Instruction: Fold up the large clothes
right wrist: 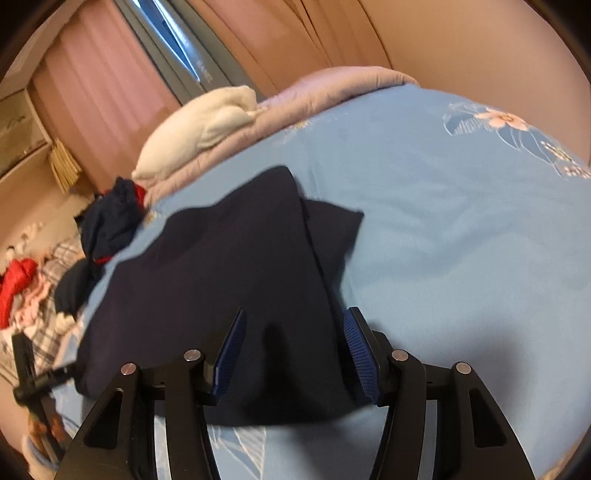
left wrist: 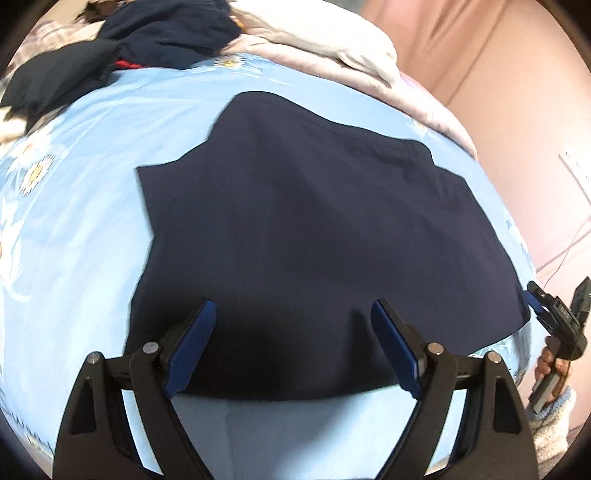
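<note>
On the blue bedsheet [left wrist: 92, 229] lies a navy garment [left wrist: 295, 221]; both claws, left [left wrist: 293, 332] and right [right wrist: 293, 354], gape empty above it

Garment [left wrist: 295, 206] lies on bed [left wrist: 81, 229] (clothes pile [left wrist: 155, 33] behind).

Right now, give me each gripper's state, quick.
Left gripper: open, over the navy garment, holding nothing.
Right gripper: open, jaws astride the garment's edge, not clamped.
</note>
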Available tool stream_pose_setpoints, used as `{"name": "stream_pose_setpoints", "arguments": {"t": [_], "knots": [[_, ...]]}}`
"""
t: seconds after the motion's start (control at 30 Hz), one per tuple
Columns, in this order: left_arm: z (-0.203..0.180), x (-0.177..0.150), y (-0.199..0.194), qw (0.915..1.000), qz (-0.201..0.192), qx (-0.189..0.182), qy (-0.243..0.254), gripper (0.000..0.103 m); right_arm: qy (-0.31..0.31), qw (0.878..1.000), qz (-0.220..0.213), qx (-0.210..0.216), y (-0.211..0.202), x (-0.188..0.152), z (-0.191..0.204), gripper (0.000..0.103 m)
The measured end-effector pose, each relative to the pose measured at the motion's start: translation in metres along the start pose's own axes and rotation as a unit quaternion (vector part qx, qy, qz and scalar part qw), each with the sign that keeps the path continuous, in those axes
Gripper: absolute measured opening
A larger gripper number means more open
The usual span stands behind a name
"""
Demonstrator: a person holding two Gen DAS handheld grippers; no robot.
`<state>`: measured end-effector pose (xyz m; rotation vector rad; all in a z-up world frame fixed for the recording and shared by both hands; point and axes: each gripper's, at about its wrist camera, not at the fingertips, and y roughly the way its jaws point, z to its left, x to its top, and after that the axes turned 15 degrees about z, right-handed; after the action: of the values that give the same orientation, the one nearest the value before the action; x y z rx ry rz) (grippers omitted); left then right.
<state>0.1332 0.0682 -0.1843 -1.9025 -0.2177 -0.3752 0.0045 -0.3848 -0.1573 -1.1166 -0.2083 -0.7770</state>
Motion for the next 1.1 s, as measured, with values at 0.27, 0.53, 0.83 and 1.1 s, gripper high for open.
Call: {"name": "stream_pose_setpoints", "arguments": {"t": [0.27, 0.53, 0.83, 1.1], "knots": [[0.005, -0.008, -0.004, 0.9988, 0.004, -0.018, -0.045, 0.086, -0.056, 0.998, 0.015, -0.025, 0.013, -0.004, 0.014, 0.011], [0.004, 0.009, 0.004, 0.9983, 0.013, -0.015, -0.055, 0.088, -0.057, 0.998, 0.023, -0.027, 0.000, -0.026, 0.007, 0.007], [0.003, 0.003, -0.016, 0.9984, -0.010, 0.030, -0.047, 0.088, -0.065, 0.993, -0.027, -0.093, -0.023, -0.020, 0.035, 0.018], [-0.058, 0.008, -0.009, 0.9932, -0.054, 0.065, 0.080, 0.079, -0.211, 0.977, 0.009, -0.012, 0.009, -0.045, 0.123, 0.018]]}}
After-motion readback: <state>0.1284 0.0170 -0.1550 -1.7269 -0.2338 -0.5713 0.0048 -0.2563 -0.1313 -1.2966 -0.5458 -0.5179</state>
